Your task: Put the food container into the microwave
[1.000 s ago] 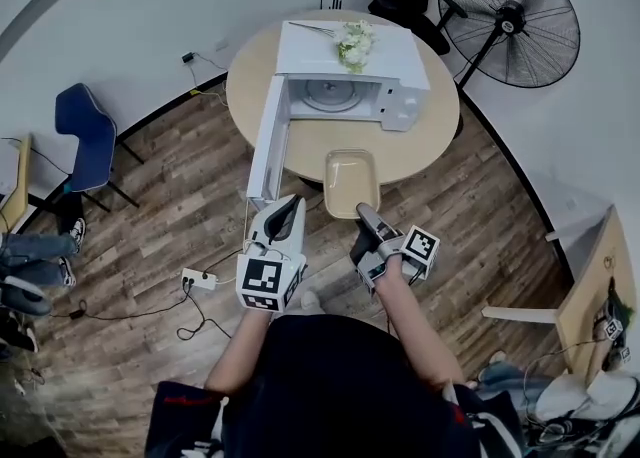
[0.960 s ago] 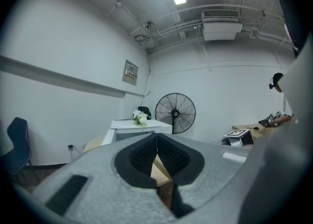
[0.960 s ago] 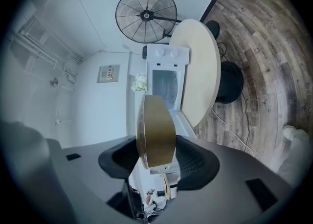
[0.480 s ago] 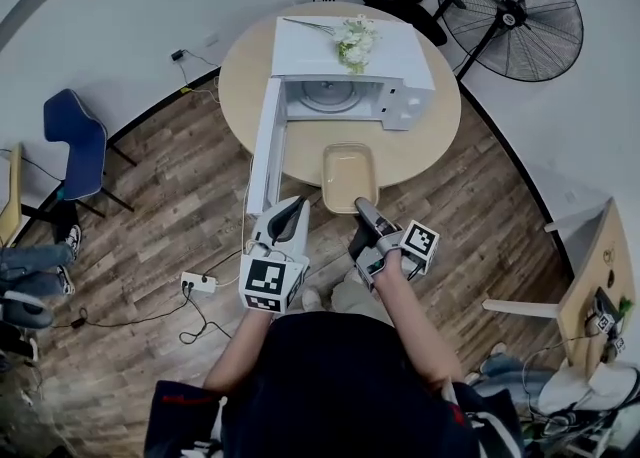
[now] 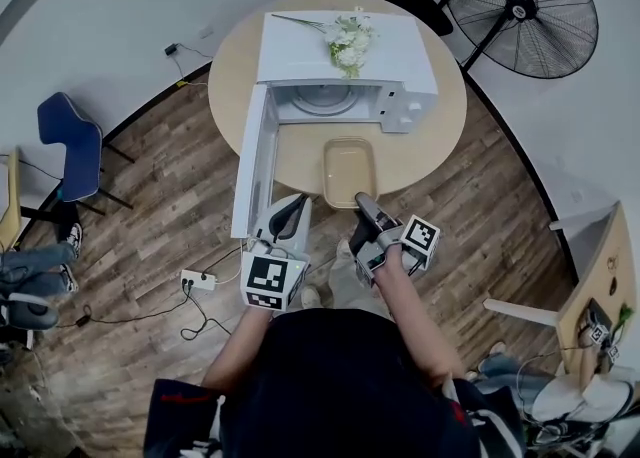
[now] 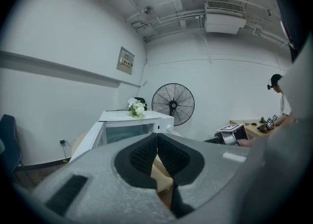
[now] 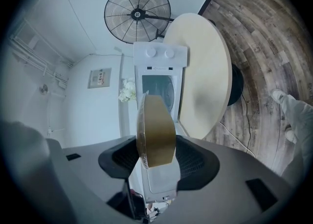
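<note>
The food container (image 5: 349,168) is smooth, translucent tan plastic with a faint sheen. The microwave (image 5: 345,46) has a smooth white casing, almost matt on top. The tabletop (image 5: 440,131) is pale, even and matt, like laminate. The left tongs (image 5: 297,202) and right tongs (image 5: 363,203) have grey matt plastic shells, slightly grainy, with black ribbed pads (image 6: 141,157). The floor (image 5: 150,236) is brown wood-grain planking. The fan (image 5: 520,8) has a black wire grille, seemingly metal.
</note>
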Tool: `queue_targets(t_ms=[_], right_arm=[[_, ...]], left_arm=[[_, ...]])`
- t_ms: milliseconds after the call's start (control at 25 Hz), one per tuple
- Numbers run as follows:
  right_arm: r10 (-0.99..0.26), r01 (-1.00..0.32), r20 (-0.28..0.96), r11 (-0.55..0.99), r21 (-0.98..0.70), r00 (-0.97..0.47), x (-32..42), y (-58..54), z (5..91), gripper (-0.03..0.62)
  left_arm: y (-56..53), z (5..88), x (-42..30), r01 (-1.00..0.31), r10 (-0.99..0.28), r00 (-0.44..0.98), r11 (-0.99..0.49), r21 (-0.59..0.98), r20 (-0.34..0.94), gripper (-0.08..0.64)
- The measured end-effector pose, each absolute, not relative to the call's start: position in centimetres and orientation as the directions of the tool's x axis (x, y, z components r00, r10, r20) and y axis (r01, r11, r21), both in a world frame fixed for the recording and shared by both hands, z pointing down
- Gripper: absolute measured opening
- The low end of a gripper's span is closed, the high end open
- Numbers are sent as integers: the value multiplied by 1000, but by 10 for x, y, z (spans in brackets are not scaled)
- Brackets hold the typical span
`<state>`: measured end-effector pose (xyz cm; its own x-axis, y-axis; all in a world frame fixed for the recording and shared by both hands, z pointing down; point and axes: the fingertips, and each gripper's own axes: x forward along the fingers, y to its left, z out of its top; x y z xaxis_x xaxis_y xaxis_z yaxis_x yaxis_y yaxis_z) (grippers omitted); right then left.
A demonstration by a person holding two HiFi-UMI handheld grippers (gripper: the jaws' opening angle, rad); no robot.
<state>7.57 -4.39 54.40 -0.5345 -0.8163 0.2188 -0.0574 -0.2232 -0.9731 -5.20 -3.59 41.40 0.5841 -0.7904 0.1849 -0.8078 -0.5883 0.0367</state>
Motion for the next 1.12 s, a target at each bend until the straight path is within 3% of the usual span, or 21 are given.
queue_targets(t_ms=[440,1120], right_arm=[[-755,-45,267,-301,-953,-599,92,-130,572,225],[-661,-140,347,-346,-928,-665,100,-196,607,226]], left_arm=[[-114,427,-20,-831,-803,543,-556,22,246,17],[-155,468,-8,-894,-825,431,-445,50,366,17]])
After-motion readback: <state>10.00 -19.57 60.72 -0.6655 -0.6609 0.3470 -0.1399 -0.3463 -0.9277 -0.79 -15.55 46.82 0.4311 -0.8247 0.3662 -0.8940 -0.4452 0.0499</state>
